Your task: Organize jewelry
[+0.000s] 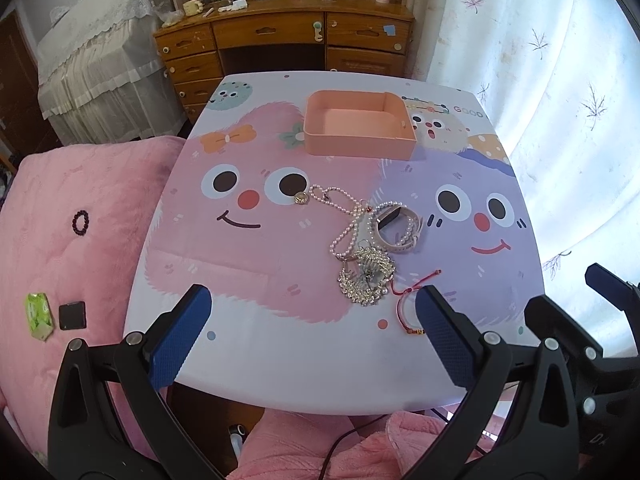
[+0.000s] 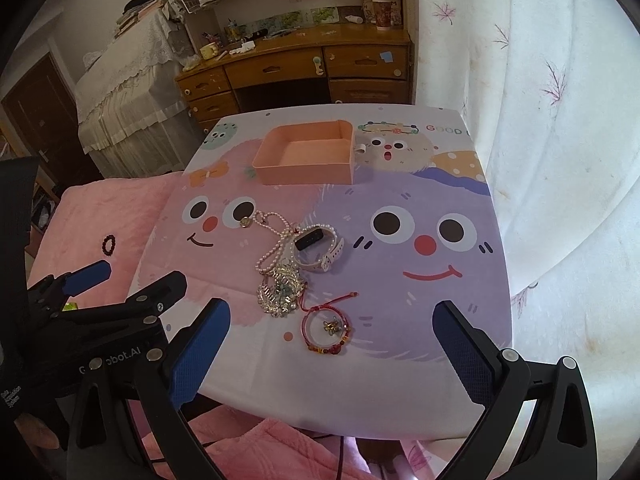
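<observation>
Both grippers, left [image 1: 312, 332] and right [image 2: 332, 344], spread wide, empty. "GOOD" printed on table [image 2: 440, 129]; "obot.AI" on left gripper body.

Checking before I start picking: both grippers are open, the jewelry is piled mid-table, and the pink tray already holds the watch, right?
Not quite. The pink tray is empty in the right wrist view; the watch lies in the jewelry pile mid-table. The left gripper and right gripper are open.
</observation>
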Demonstrator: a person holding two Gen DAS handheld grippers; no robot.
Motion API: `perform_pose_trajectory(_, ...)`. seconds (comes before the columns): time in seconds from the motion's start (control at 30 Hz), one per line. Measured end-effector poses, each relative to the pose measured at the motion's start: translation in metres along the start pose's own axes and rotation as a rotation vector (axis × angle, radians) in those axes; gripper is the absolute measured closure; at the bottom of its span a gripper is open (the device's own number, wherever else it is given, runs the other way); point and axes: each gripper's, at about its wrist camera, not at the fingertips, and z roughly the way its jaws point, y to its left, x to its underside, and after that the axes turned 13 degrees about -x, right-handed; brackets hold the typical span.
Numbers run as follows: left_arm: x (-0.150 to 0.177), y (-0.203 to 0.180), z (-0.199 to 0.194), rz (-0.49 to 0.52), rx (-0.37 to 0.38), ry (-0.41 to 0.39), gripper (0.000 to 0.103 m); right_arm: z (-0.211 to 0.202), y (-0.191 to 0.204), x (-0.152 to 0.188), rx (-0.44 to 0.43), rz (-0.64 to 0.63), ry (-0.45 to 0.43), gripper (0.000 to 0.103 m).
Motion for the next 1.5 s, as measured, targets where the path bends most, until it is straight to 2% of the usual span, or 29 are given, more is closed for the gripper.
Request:
perform_pose_trajectory(0.13, 0.004, 0.005, 0.011, -0.036, 0.023, 0.025, 0.001, 0.008, -0.006, 0.008, 0.015, -0.069, -0.029, 0.000)
perform_pose_trajectory(0.3, 0.014, 0.005, 0.046, -0.068, 0.079, 0.098, 0.001, 0.037, -0.018, 0.024, 0.016, -0.125, 0.025, 0.001)
perform_pose_trajectory(0.5, 0.029, -0.021, 0.088, -0.034, 0.165, 0.122, 0.003, 0.080, -0.011, 0.070, 0.032, -0.393, 0.075, 0.005)
perform_pose_trajectory(0.6, 0.036, -0.036, 0.105, -0.012, 0.187, 0.114, 0.008, 0.107, -0.009, 0.091, -0.003, -0.456, 0.147, 0.016)
perform_pose_trajectory(0.67, 0.040, -0.045, 0.117, 0.001, 0.183, 0.122, 0.012, 0.125, -0.010, 0.101, -0.017, -0.468, 0.192, 0.028)
perform_pose_trajectory(0.8, 0.042, -0.057, 0.141, -0.005, 0.201, 0.154, 0.024, 0.150, -0.014, 0.108, -0.035, -0.439, 0.169, 0.036)
perform_pose_trajectory(0.97, 0.038, -0.069, 0.158, -0.001, 0.200, 0.142, 0.043, 0.182, -0.022, 0.100, -0.007, -0.414, 0.135, 0.061)
perform_pose_trajectory(1.07, 0.033, -0.076, 0.156, 0.034, 0.191, 0.089, 0.051, 0.192, -0.028, 0.092, 0.000, -0.407, 0.125, 0.066)
perform_pose_trajectory(1.17, 0.023, -0.088, 0.155, 0.089, 0.142, 0.034, 0.056, 0.198, -0.033, 0.084, -0.006, -0.397, 0.137, 0.071)
perform_pose_trajectory(1.27, 0.018, -0.094, 0.157, 0.137, 0.142, 0.028, 0.065, 0.201, -0.035, 0.077, -0.019, -0.395, 0.149, 0.074)
perform_pose_trajectory(1.4, 0.018, -0.104, 0.162, 0.199, 0.116, 0.037, 0.082, 0.200, -0.037, 0.076, -0.027, -0.392, 0.163, 0.078)
perform_pose_trajectory(1.5, 0.022, -0.105, 0.167, 0.216, 0.124, 0.051, 0.084, 0.200, -0.036, 0.079, -0.023, -0.397, 0.179, 0.080)
